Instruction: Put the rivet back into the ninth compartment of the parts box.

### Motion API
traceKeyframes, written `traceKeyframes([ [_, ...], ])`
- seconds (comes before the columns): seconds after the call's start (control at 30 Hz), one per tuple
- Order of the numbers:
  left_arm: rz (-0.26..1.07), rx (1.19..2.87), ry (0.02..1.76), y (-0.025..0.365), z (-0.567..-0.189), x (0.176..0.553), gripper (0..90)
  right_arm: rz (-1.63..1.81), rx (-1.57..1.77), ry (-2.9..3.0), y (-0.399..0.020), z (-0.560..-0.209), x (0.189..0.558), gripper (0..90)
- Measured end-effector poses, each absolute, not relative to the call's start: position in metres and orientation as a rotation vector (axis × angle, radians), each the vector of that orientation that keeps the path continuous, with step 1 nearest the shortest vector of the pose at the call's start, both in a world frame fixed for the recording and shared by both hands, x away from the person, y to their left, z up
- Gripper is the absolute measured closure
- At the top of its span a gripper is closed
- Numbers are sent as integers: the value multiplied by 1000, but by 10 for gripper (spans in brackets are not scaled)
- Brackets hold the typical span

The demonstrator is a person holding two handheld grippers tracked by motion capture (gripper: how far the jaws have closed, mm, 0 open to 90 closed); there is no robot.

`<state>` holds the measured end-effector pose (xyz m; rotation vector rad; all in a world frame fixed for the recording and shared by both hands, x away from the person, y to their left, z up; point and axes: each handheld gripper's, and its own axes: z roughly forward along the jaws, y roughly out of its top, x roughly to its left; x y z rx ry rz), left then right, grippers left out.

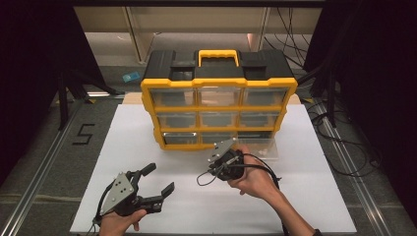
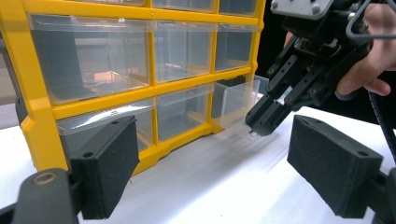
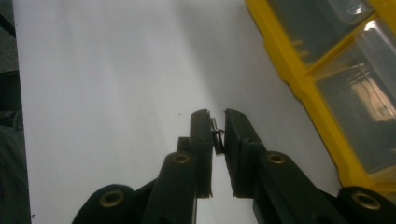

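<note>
A small metal part (image 3: 216, 137), grey and too small to identify, is sitting pinched between the two black jaws of the right claw (image 3: 216, 122), low in the middle of the right gripper view. In the left gripper view the right claw (image 2: 261, 123) is hanging in the right half of the frame, its tips pointing down at the white desk (image 2: 219, 186), just in front of a clear drawer (image 2: 233, 100) that is standing pulled out from the bottom row of the organiser (image 2: 37, 116). In the high view the right claw (image 1: 221, 162) is sitting at centre frame, in the person's right hand (image 1: 253, 177), just below the organiser's bottom row.

The organiser (image 1: 219, 105) is a yellow-framed cabinet with a black top, a yellow carry handle (image 1: 219, 56) and three rows of three clear drawers, standing at the far middle of the desk (image 1: 147, 128). No brand or label on it is readable.

The left claw (image 1: 160, 179) is resting at the lower left of the high view, its jaws standing wide apart with nothing between them, held by the left hand (image 1: 118, 223). Its foam-padded jaws are framing the left gripper view from both lower corners.

On the floor (image 1: 49, 142), at the left of the high view, a black figure "5" (image 1: 83, 133) is marked. A small blue object (image 1: 131, 76) is lying on the floor beyond the desk, upper left of centre.
</note>
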<state>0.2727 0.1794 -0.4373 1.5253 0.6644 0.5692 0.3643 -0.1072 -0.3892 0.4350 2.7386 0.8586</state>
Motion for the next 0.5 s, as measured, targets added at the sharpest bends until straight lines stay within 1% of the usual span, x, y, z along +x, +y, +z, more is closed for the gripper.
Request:
traceKeyframes([
  [0.5, 565, 1521, 670, 179, -437, 273, 159, 933, 489, 2643, -129, -364, 367, 822],
])
